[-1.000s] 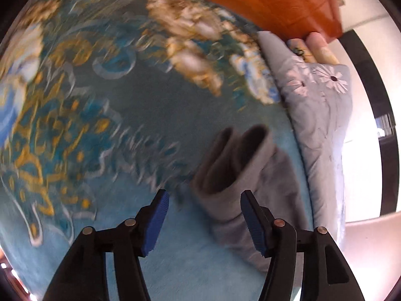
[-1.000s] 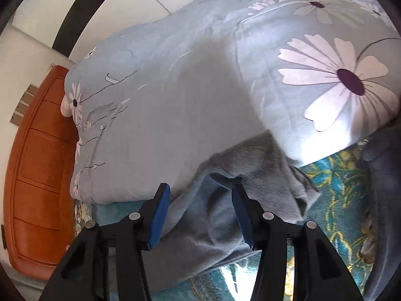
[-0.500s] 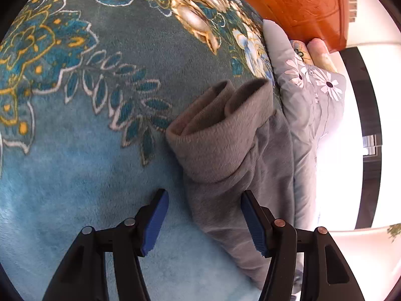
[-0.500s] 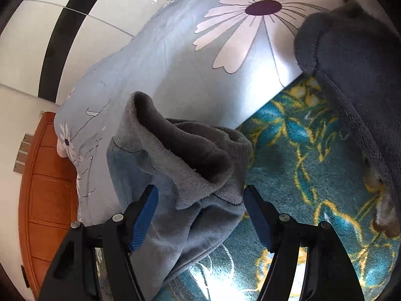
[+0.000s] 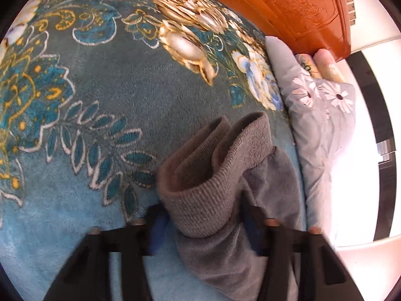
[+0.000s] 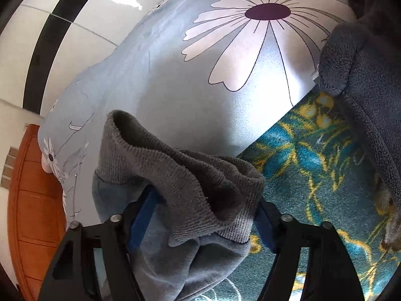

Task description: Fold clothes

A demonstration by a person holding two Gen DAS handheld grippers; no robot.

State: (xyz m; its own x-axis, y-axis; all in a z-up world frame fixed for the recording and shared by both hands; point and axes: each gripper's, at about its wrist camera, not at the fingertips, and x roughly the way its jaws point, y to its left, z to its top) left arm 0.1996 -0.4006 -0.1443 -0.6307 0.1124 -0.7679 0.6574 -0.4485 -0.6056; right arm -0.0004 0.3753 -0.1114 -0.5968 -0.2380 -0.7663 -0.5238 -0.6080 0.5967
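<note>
Both grippers straddle ribbed cuffs of the grey garment on the blanket [image 5: 125, 115]: left gripper [image 5: 203, 223] and right gripper [image 6: 205, 215] spread either side, not yet pinching. Best clamp evenly on both cuffs [image 5: 215, 175], then lift level.

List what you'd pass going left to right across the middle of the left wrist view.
Teal plush blanket with gold and white floral pattern → grey fleece garment with ribbed knit cuff → pale blue quilt printed with white daisies → bright white wall with a black stripe.
</note>
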